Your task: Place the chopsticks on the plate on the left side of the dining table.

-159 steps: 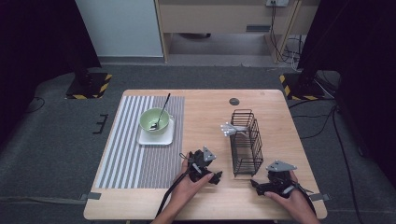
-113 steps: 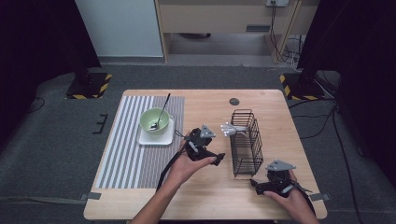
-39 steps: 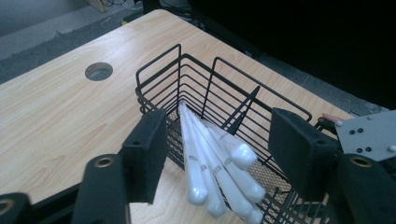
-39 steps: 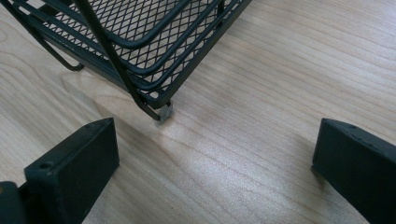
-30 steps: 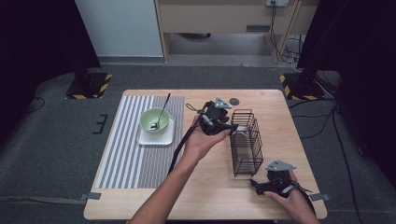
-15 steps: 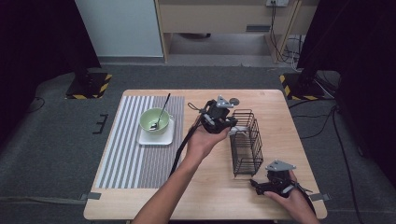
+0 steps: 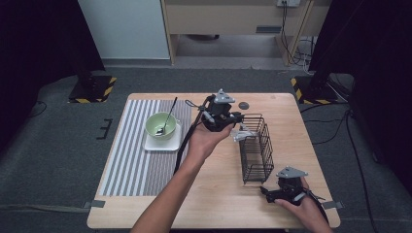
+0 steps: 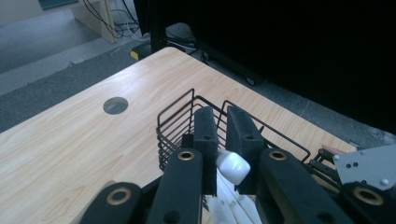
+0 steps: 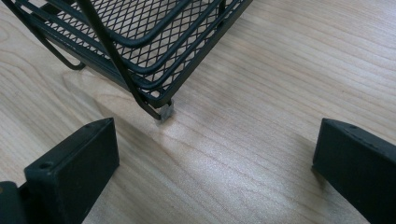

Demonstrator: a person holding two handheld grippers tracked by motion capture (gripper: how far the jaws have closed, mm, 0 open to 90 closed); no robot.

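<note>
A black wire basket [image 7: 256,148] stands on the wooden table [image 7: 218,194], right of centre. My left gripper [image 7: 236,118] hovers at the basket's far left corner. In the left gripper view its jaws [image 8: 219,114] are shut on the rounded white end of a pale utensil [image 8: 232,168], whose silver part [image 7: 241,132] rests against the basket's side. The basket's rim [image 8: 187,105] lies just beyond the jaws. My right gripper [image 7: 266,191] rests on the table by the basket's near end, open. In the right gripper view [image 9: 215,135] the basket's corner foot [image 9: 163,112] stands between the wide-apart jaws.
A green bowl [image 7: 162,125] with a spoon [image 7: 170,114] sits on a white square plate [image 7: 151,144] on a striped mat [image 7: 131,160] at the left. A round cable hole [image 7: 243,105] lies near the table's far edge.
My left gripper has travelled from the table's front to the basket's far left corner and now holds the utensil's white end. The right gripper has stayed put.
</note>
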